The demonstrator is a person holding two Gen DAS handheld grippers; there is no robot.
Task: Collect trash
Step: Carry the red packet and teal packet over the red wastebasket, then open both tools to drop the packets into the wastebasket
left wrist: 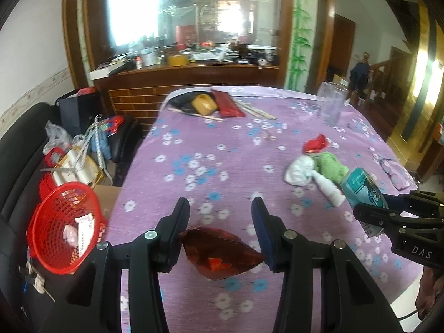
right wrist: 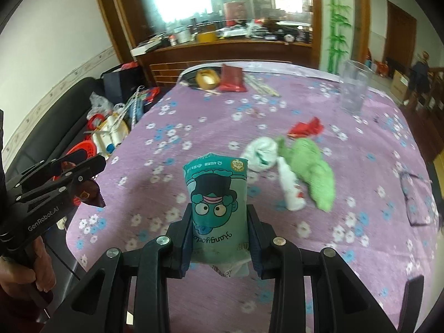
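In the left wrist view my left gripper (left wrist: 220, 206) is shut on a dark red foil wrapper (left wrist: 219, 252), held over the near edge of the purple flowered table (left wrist: 211, 144). A red mesh basket (left wrist: 65, 229) with some scraps in it sits just left of it, beside the table edge. My right gripper (right wrist: 219, 212) is shut on a teal tissue packet (right wrist: 216, 194) with a cartoon face, held upright above the table. Each gripper shows in the other's view: the right gripper (left wrist: 370, 208) with the teal packet (left wrist: 360, 186), and the left gripper (right wrist: 91, 163) with the wrapper (right wrist: 90, 191).
On the table lie a crumpled white bag (right wrist: 262, 149), a white bottle (right wrist: 290, 186), a green cloth (right wrist: 313, 163) and a red wrapper (right wrist: 306, 127). A clear cup (right wrist: 353, 87) stands far right. A yellow tape roll (right wrist: 206, 79) and a red packet (right wrist: 231, 79) lie at the back. A cluttered black sofa (left wrist: 19, 152) is on the left.
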